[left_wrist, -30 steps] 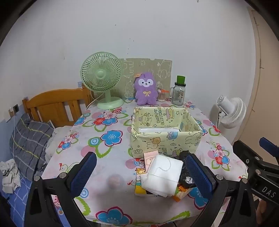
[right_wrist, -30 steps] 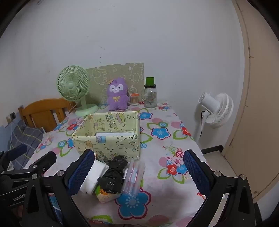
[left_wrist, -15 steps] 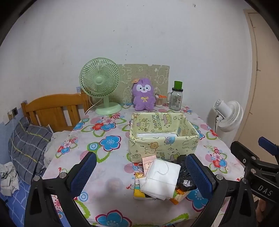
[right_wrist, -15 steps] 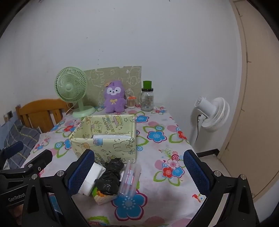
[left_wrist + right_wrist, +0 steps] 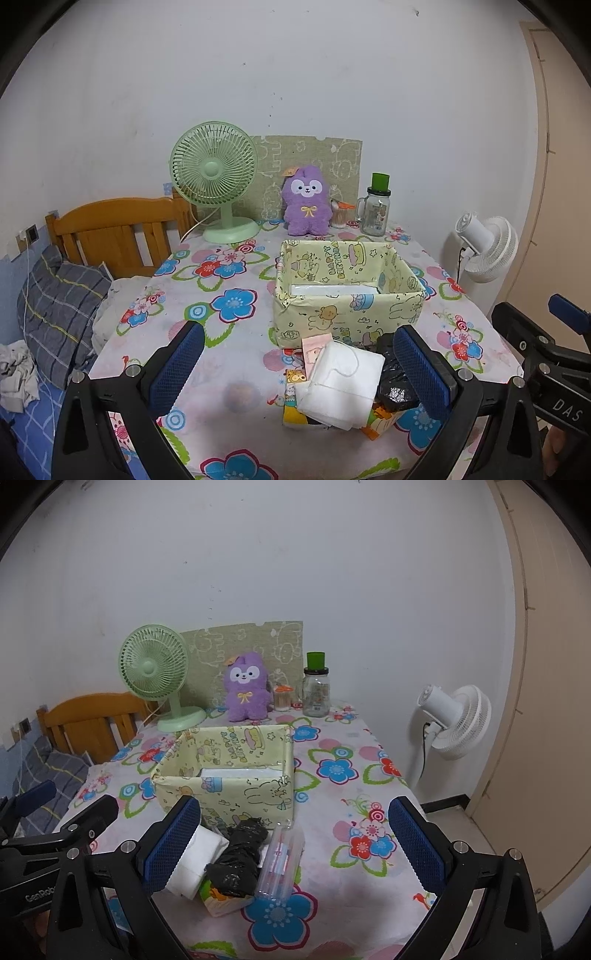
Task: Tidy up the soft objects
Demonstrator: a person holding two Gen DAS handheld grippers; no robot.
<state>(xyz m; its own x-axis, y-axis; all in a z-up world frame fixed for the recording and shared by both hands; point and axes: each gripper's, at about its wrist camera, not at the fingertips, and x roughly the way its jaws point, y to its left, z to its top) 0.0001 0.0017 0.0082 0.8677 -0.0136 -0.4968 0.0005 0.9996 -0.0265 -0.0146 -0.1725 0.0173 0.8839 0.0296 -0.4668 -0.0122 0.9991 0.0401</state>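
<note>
A yellow cartoon-print box (image 5: 347,291) (image 5: 229,764) stands mid-table with a white flat packet inside. In front of it lies a pile: a folded white cloth (image 5: 341,387) (image 5: 194,860), a crumpled black bag (image 5: 397,373) (image 5: 236,860), a clear plastic packet (image 5: 280,860) and a colourful small box (image 5: 221,901) underneath. A purple plush toy (image 5: 306,206) (image 5: 246,692) sits at the back. My left gripper (image 5: 295,369) is open, held above the near table edge around the pile. My right gripper (image 5: 293,845) is open too, empty, beside the left one.
A green desk fan (image 5: 216,184), a glass jar with a green lid (image 5: 376,210) and a small jar stand at the back by a patterned board. A white floor fan (image 5: 454,720) stands right of the table; a wooden bed headboard (image 5: 110,232) and pillow lie left.
Both grippers have pulled back and risen a little, so the table and box look smaller and lower. Nothing on the table has moved.
</note>
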